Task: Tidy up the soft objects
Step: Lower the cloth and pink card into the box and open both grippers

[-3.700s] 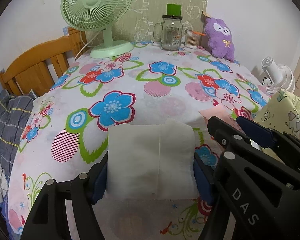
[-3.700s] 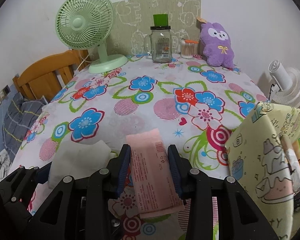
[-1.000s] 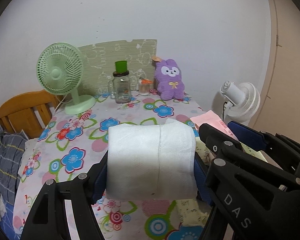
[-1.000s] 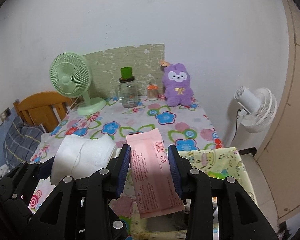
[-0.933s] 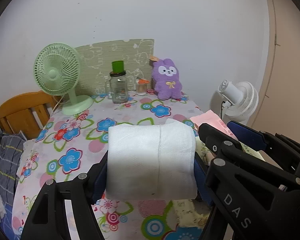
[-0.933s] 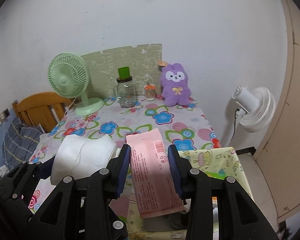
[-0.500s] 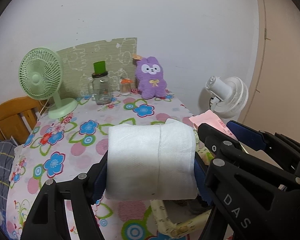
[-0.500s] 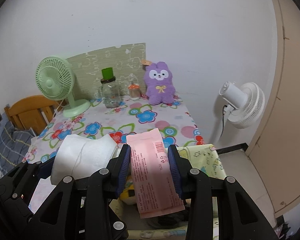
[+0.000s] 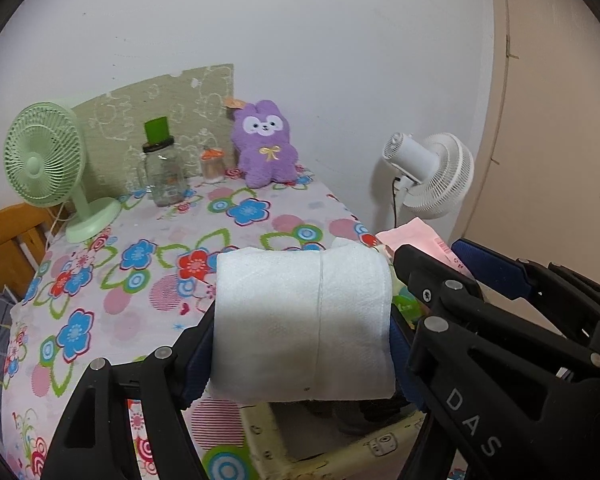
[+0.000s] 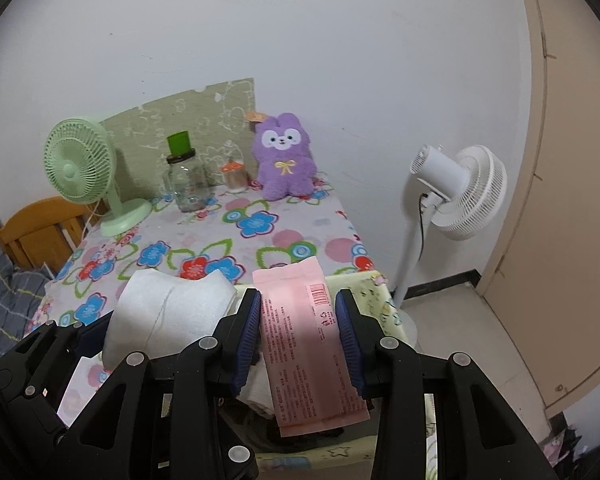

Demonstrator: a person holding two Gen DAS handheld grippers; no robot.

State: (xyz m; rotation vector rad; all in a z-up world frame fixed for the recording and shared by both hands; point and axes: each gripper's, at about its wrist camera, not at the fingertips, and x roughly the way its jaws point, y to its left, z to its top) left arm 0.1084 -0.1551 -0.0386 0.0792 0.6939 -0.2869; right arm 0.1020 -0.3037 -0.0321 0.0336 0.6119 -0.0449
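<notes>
My left gripper (image 9: 302, 320) is shut on a folded white cloth (image 9: 300, 324) and holds it in the air over a pale yellow fabric bin (image 9: 300, 440) beside the table. My right gripper (image 10: 298, 328) is shut on a flat pink packet (image 10: 308, 348) and holds it over the same bin (image 10: 376, 292), just right of the cloth (image 10: 164, 312). The packet's tip shows in the left wrist view (image 9: 416, 236). A purple plush bunny (image 10: 284, 160) sits at the table's far edge.
A floral-clothed table (image 10: 228, 236) carries a green desk fan (image 10: 84, 176), a glass jar with a green lid (image 10: 184, 184) and a small orange-capped jar (image 10: 235, 176). A white standing fan (image 10: 456, 196) is on the right. A wooden chair (image 10: 40, 224) stands left.
Both grippers have lifted their loads off the table, drawn back and swung right, so they now hang over the yellow bin. Both grips are unchanged.
</notes>
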